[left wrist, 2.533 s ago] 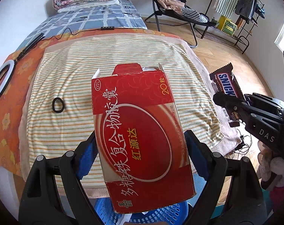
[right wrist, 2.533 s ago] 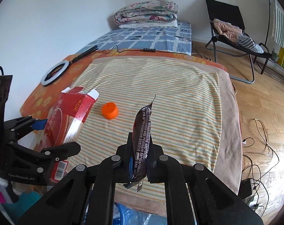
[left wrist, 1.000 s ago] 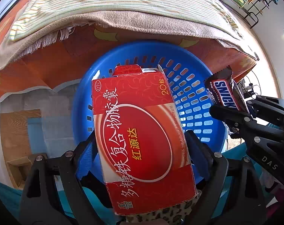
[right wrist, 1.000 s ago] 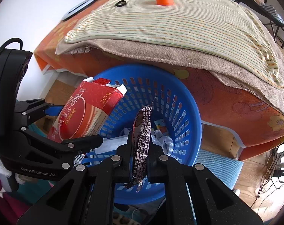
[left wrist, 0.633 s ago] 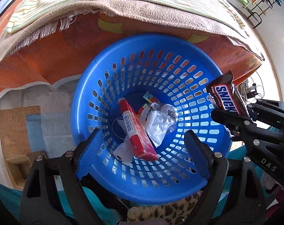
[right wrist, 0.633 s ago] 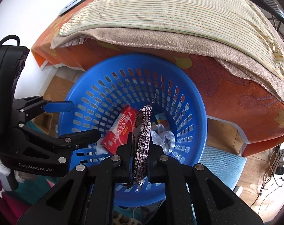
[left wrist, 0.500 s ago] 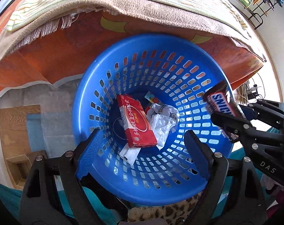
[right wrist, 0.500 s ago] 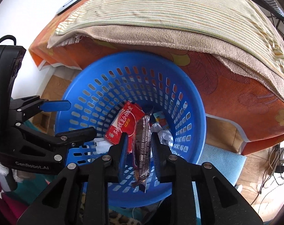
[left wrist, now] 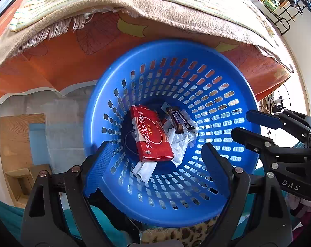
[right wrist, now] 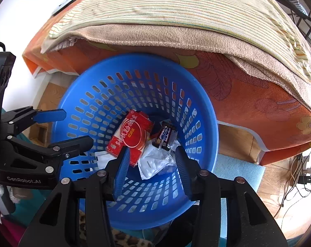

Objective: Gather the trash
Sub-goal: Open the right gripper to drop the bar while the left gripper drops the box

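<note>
Over the blue basket (left wrist: 196,47), left gripper (left wrist: 155,154) and right gripper (right wrist: 151,162) hang wide-jawed and empty, so the red box (left wrist: 150,133) and candy wrapper (left wrist: 179,120) lie inside as collected trash.

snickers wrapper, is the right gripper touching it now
Apart. The right wrist view shows the right gripper open above the basket, with the Snickers wrapper lying on its floor.

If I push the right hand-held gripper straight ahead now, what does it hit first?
Likely the crumpled white wrapper at the bottom of the blue basket, with the candy bar wrapper just beyond. The right hand-held gripper is open; depth is uncertain.
</note>
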{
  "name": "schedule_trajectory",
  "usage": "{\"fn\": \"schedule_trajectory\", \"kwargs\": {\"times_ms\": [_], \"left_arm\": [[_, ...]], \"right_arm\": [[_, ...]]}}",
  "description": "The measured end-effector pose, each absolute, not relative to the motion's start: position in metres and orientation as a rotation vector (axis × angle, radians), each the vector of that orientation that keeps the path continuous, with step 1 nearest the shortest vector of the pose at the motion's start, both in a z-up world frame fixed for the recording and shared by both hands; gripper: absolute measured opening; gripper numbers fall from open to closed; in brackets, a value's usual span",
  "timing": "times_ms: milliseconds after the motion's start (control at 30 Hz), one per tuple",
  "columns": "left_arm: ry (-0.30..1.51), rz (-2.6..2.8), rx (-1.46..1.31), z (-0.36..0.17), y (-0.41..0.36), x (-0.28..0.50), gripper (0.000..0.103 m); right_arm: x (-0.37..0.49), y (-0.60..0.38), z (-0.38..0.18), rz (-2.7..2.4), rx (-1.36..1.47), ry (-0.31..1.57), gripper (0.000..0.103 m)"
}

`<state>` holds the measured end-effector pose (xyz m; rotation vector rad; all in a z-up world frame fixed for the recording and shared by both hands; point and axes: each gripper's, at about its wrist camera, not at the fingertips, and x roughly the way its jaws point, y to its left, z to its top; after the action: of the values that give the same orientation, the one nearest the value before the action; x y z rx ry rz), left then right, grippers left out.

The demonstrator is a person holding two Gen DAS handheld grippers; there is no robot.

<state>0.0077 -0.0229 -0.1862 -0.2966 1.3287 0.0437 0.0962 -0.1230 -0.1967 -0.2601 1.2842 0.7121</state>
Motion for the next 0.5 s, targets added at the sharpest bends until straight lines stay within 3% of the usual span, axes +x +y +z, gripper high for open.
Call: {"fn": "schedule_trajectory", "kwargs": {"times_ms": [100,500], "left_arm": [[1.321,0.049,-0.301,-0.183,-0.021,0.009,0.09],[1.271,0.071,-0.306,-0.163,-0.005,0.017,0.09]], "right_arm": [[0.098,-0.123,-0.193,0.694,-0.267,1.265,0.055],[0.113,-0.123,-0.177,0.642,-0.273,1.251,0.056]]}}
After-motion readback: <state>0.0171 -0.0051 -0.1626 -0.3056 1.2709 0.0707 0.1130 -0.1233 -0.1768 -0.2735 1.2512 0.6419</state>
